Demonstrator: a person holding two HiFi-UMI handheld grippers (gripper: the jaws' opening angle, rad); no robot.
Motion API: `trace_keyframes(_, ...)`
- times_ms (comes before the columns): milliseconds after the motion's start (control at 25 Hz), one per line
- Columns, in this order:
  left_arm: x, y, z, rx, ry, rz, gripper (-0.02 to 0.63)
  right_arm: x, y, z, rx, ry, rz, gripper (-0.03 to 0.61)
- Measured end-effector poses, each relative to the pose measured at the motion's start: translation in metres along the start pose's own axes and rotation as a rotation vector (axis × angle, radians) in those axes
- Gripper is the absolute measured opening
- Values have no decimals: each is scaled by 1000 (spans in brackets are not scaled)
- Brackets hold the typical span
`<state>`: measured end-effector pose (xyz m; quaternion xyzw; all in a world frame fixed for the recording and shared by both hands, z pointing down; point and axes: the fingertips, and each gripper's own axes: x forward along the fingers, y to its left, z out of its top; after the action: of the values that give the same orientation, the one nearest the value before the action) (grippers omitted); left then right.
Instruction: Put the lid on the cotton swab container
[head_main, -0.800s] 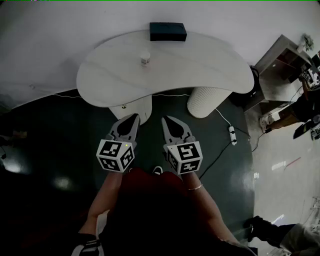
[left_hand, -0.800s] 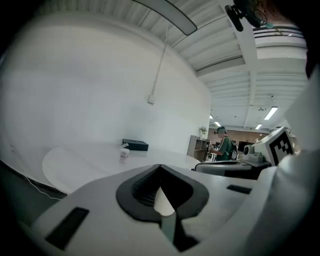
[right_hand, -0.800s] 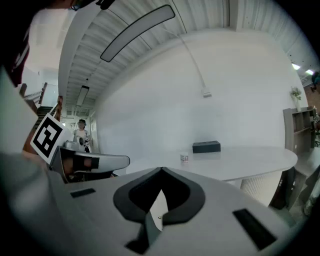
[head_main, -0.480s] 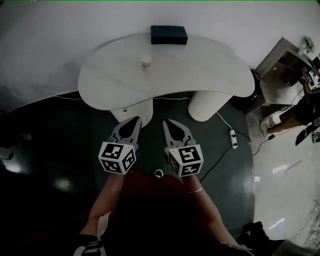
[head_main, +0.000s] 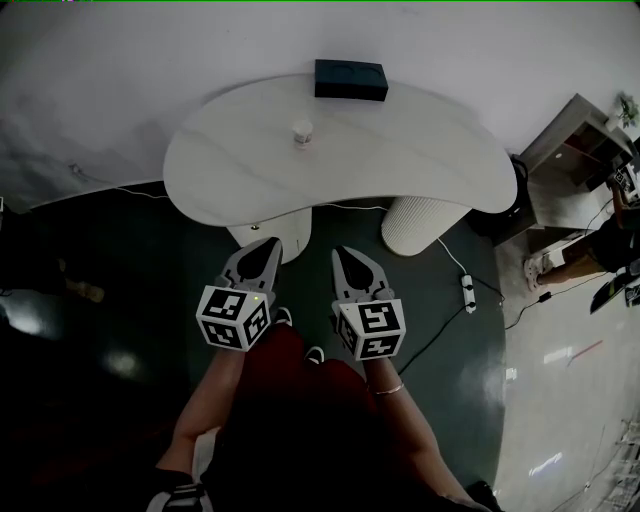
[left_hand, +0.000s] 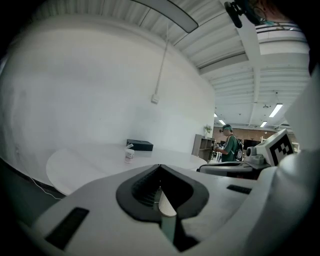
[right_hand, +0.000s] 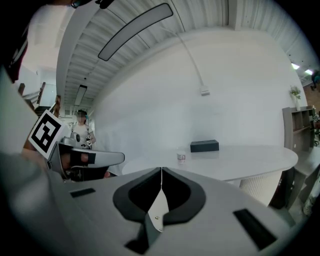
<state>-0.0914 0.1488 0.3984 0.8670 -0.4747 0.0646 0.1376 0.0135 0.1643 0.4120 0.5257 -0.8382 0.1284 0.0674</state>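
Observation:
A small white cotton swab container (head_main: 301, 133) stands on the white curved table (head_main: 400, 160), far ahead of both grippers. It is also small in the left gripper view, cotton swab container (left_hand: 129, 155), with its lid tipped up, and in the right gripper view, cotton swab container (right_hand: 181, 157). My left gripper (head_main: 268, 247) and right gripper (head_main: 343, 256) hang side by side over the dark floor, short of the table's near edge. Both have their jaws pressed together with nothing between them.
A dark box (head_main: 350, 79) lies at the table's far edge near the wall. Two white pedestals (head_main: 420, 223) hold up the table. A power strip and cable (head_main: 465, 283) lie on the floor to the right. A shelf unit (head_main: 575, 140) stands at far right, with a person (left_hand: 229, 147) beyond.
The view has shifted slightly, with the table and container drifting right and down in the head view. Both grippers stay shut and held together in front of me.

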Motion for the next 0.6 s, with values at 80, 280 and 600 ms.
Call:
trace_keyframes(80,5,6,1,-1,4,7,23,5,-4,0,1,4,-4,15)
trace_keyframes(280,26,24,5,-6,10,17,23,24,-14,8,7,3,-16,15)
trace_keyframes(600,89,62,18,-17,19,20,25,82,-47,17,-15,37,-17,15)
